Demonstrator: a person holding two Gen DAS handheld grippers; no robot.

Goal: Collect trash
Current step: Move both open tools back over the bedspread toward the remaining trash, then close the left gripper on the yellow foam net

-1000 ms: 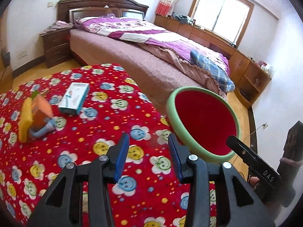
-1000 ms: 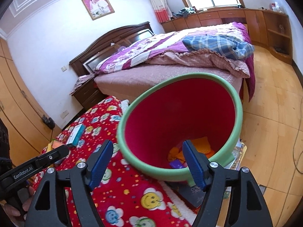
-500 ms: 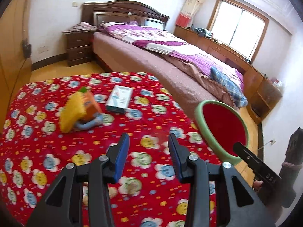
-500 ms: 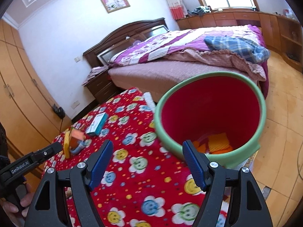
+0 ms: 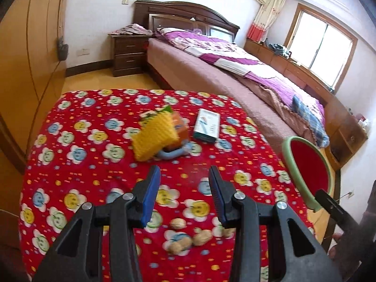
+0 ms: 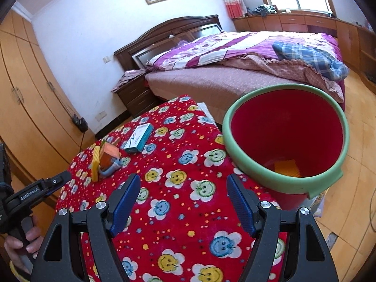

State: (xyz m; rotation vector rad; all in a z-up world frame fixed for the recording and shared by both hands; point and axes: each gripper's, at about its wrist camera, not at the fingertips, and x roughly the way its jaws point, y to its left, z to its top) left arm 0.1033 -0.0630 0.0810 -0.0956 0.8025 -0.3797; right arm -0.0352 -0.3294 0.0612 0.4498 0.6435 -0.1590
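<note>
The bed filled the back of the room, and nearer stood a table under a red cloth printed with smiling flowers. Beside its edge sat the bin, red with a green rim; only the right camera looked down into it, where an orange scrap lay at the bottom. The left view caught just the bin's mouth edge-on.

The only writing I could read was "GenRobot.AI" on the left tool's arm, seen from the right view, with a hand wrapped round its handle.

On the cloth lay a yellow sponge leaning against an orange carton, a pale blue ring under them, and just beside them a white and teal box whose print was too small to read. The right view showed the same pile side-on, the box beyond the sponge.

Only the left camera showed the peanuts, several shells lying close under the left gripper.

That gripper hung over the cloth with its fingers partly apart, nothing between them, touching nothing. The right gripper stood wider open, also empty, over the cloth near the bin.
</note>
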